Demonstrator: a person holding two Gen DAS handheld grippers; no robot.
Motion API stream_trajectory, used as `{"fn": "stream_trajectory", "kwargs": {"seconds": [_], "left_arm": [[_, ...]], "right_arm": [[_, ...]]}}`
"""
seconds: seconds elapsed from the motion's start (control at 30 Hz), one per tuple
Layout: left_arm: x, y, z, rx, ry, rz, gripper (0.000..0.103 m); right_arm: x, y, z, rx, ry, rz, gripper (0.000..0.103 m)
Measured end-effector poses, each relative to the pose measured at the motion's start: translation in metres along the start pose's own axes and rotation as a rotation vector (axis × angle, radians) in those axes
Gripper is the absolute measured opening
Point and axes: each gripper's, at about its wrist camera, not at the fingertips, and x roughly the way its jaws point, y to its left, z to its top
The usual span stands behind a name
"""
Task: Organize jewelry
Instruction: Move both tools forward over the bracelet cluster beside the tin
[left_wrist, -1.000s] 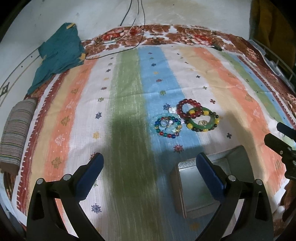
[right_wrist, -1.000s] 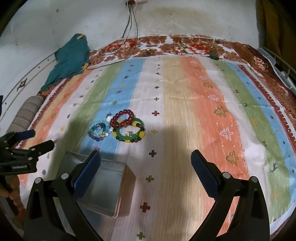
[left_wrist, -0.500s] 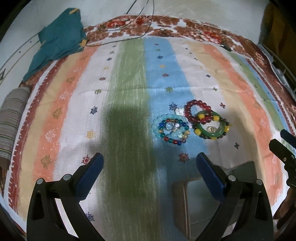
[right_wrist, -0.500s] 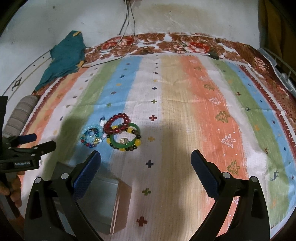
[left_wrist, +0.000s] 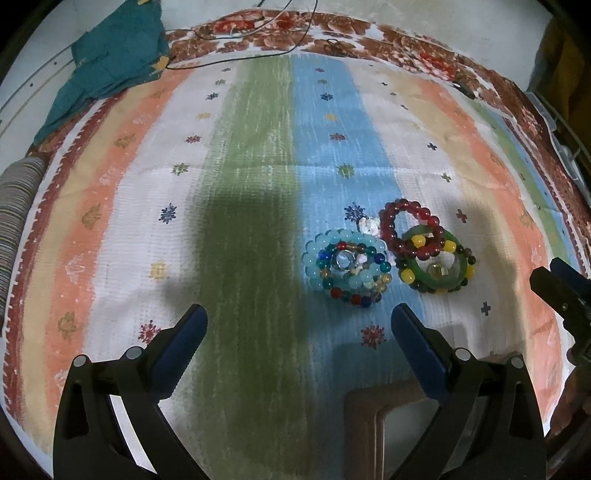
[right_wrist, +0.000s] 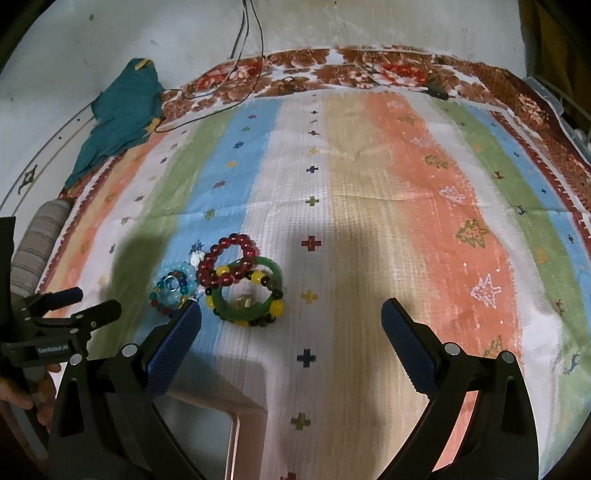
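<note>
A pile of jewelry lies on the striped cloth (left_wrist: 258, 184): a red bead bracelet (left_wrist: 391, 221), a green bangle (left_wrist: 439, 284) with yellow and dark beads, and light blue and multicoloured bead bracelets (left_wrist: 317, 258) with small rings inside. The same pile shows in the right wrist view: red bracelet (right_wrist: 208, 266), green bangle (right_wrist: 221, 299), blue bracelets (right_wrist: 184, 269). My left gripper (left_wrist: 299, 325) is open and empty, just short of the pile. My right gripper (right_wrist: 291, 317) is open and empty, the pile by its left finger. A clear box (left_wrist: 369, 424) sits under both grippers.
A teal cloth (left_wrist: 110, 55) lies at the far left corner. A striped roll (left_wrist: 14, 221) lies at the left edge. Black cables (right_wrist: 251, 37) run over the far border. The clear box (right_wrist: 221, 424) shows partly at the bottom of the right wrist view.
Both grippers have moved forward toward the jewelry pile; the pile looks larger and nearer. The clear box has slid toward the bottom of both views. Both grippers stay open.
</note>
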Motion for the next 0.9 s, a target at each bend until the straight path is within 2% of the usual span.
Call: {"fn": "stream_trajectory", "kwargs": {"seconds": [0.5,0.63,0.9], "left_arm": [[0.024,0.0,0.008,-0.02,0.063,-0.035,0.076],[0.03,-0.003,0.01,-0.008,0.074,-0.035,0.067],[0.038,-0.007,0.015,0.008,0.09,-0.044,0.058]], "right_arm": [[0.027,0.007,0.019,-0.024,0.034,0.0,0.099],[0.036,0.011,0.024,-0.047,0.05,-0.008,0.099],[0.057,0.014,0.03,-0.057,0.083,-0.007,0.098]]}}
